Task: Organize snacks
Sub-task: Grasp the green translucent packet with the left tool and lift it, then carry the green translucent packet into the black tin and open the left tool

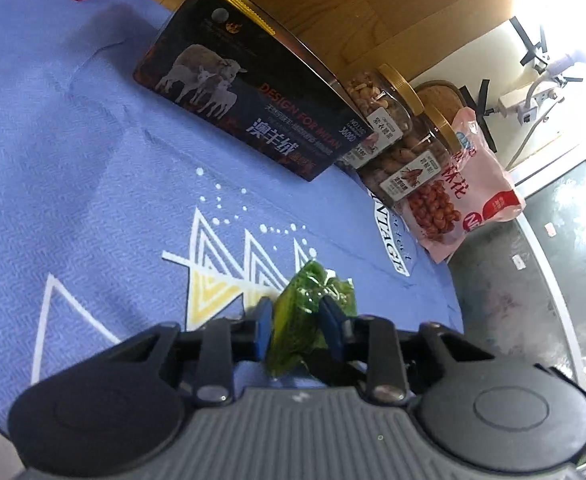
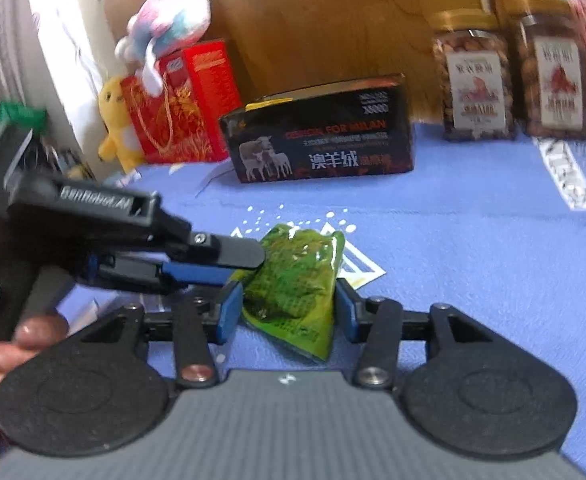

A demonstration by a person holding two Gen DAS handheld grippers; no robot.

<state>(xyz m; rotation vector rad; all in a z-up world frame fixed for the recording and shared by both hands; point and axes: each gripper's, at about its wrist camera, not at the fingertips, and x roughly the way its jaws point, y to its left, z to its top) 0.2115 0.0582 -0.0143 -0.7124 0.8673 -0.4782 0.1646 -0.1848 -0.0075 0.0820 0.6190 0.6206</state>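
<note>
A green snack packet [image 1: 293,340] lies on the blue patterned cloth [image 1: 93,160]. My left gripper [image 1: 295,308] is shut on it, with both blue pads pressed into the crumpled wrapper. In the right wrist view the left gripper [image 2: 249,264] reaches in from the left and pinches the packet's [image 2: 293,280] upper left corner. My right gripper [image 2: 289,304] stands astride the same packet, its pads just beside the wrapper's edges without squeezing it. A person's hand [image 2: 13,340] holds the left tool.
A dark box with a sheep picture [image 2: 321,140] stands behind the packet. Two nut jars [image 2: 473,88] [image 2: 553,88] and a pink snack bag [image 1: 473,184] stand at the back right. A red gift bag [image 2: 181,112] and plush toys [image 2: 165,32] are at the back left. The cloth ends at the table's rim [image 1: 533,280].
</note>
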